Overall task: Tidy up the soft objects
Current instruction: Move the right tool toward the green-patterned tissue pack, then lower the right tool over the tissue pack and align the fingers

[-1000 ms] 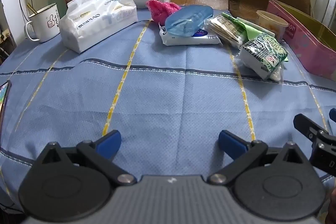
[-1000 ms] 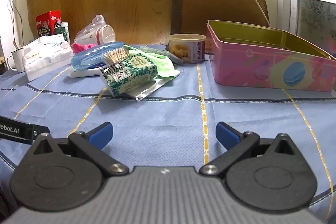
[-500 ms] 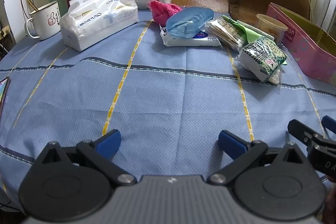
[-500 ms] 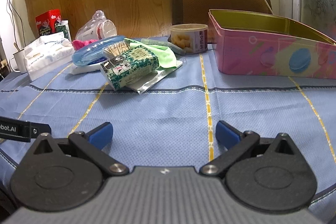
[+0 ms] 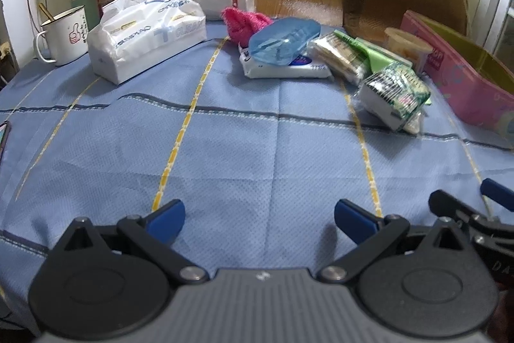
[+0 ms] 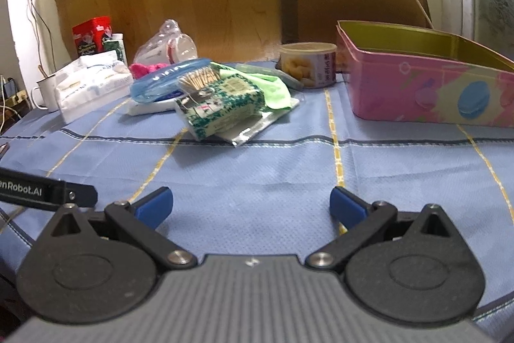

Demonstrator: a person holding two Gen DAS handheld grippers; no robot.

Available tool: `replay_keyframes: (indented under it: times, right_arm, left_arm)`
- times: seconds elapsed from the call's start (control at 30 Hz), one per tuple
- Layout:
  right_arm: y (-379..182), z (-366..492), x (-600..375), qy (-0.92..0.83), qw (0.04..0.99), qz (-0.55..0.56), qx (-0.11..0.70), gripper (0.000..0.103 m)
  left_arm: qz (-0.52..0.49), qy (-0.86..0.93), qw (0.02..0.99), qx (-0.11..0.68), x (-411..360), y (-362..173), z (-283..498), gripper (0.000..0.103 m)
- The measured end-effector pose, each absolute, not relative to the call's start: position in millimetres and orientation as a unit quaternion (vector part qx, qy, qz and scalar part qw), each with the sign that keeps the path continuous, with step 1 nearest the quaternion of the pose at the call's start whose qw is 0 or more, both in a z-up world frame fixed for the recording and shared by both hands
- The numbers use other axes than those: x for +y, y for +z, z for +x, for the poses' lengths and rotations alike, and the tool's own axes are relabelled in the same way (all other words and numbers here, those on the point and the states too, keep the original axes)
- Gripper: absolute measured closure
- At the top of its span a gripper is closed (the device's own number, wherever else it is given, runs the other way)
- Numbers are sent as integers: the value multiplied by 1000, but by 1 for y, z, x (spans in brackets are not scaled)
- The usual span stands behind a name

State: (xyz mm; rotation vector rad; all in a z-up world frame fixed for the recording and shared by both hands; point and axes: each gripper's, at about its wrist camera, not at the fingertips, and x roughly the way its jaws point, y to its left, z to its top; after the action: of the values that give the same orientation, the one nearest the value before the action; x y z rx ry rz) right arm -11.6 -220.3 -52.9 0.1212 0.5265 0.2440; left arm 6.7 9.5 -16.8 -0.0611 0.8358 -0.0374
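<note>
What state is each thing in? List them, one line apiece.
Left claw: open, empty.
Right claw: open, empty.
Pink tin: lid off.
Tissue pack: opened on top.
Mug: upright, spoon inside.
Snack cup: upright.
Green packet: tilted against the pile.

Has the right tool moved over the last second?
Yes. The right tool has edged forward toward the pile: the green patterned pack and pink tin now loom larger.

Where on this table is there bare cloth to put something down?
The near half of the tablecloth is bare, from the tissue pack to the pink tin. The far middle is crowded around the green packet.
</note>
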Motion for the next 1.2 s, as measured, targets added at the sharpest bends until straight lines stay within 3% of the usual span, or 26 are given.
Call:
replay_keyframes:
  times: [0.3, 0.67, 0.83, 1.03, 1.2]
  right_arm:
    - [-42, -13, -219, 125, 965, 44, 227, 6]
    - [-30, 11, -218, 156, 963, 17, 221, 27]
    - [-25, 25, -219, 184, 958, -2, 219, 26]
    - [-24, 44, -214, 216, 952, -26, 216, 9]
    - [-27, 65, -202, 227, 946, -48, 227, 8]
  left_arm:
    - [-14, -22, 929, 369, 12, -5, 14, 0]
    - [-10, -64, 924, 377, 2, 3, 44, 8]
    - [-21, -73, 920, 385, 1, 1, 46, 14]
    - [-47, -59, 928, 365, 18, 6, 36, 14]
    - [-56, -57, 932, 353, 30, 10, 31, 14]
